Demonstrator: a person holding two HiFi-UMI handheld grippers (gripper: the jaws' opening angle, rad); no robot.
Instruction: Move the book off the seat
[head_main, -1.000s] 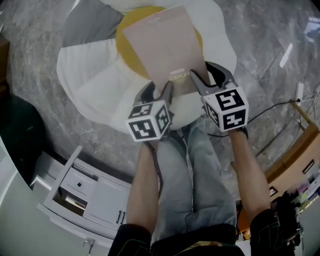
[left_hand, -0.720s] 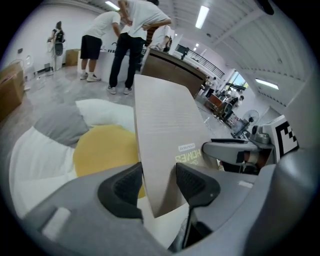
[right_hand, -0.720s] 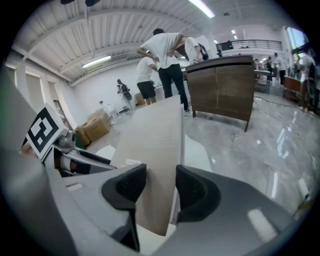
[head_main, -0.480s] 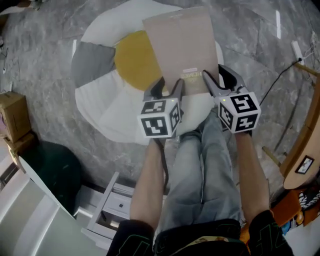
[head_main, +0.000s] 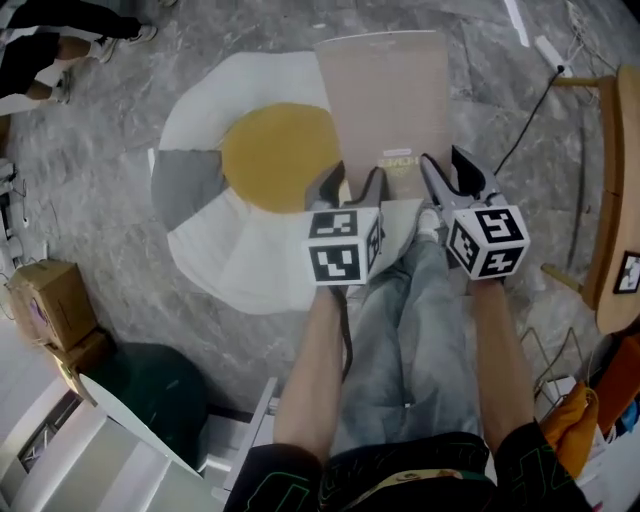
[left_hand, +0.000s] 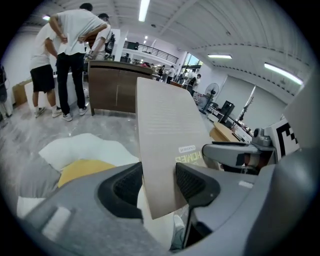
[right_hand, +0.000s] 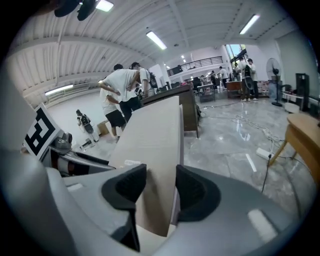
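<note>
A thin beige book (head_main: 385, 100) is held up flat above the right edge of the round seat (head_main: 250, 250), a white cushion with a yellow middle and a grey patch. My left gripper (head_main: 352, 185) is shut on the book's near left corner and my right gripper (head_main: 450, 172) is shut on its near right corner. In the left gripper view the book (left_hand: 167, 140) stands between the pads of the left gripper (left_hand: 160, 185), with the seat (left_hand: 80, 147) below. In the right gripper view the book (right_hand: 152, 140) is clamped edge-on in the right gripper (right_hand: 156, 187).
Grey marble floor all round. A wooden piece of furniture (head_main: 612, 200) and a black cable (head_main: 530, 110) lie to the right. A cardboard box (head_main: 45, 300) and a dark green object (head_main: 150, 390) sit at the left. People (left_hand: 70, 55) stand by a brown counter (left_hand: 112, 90).
Both grippers have risen with the book and carried it from over the seat's yellow middle towards the seat's right edge. The seat has slid left in the head view.
</note>
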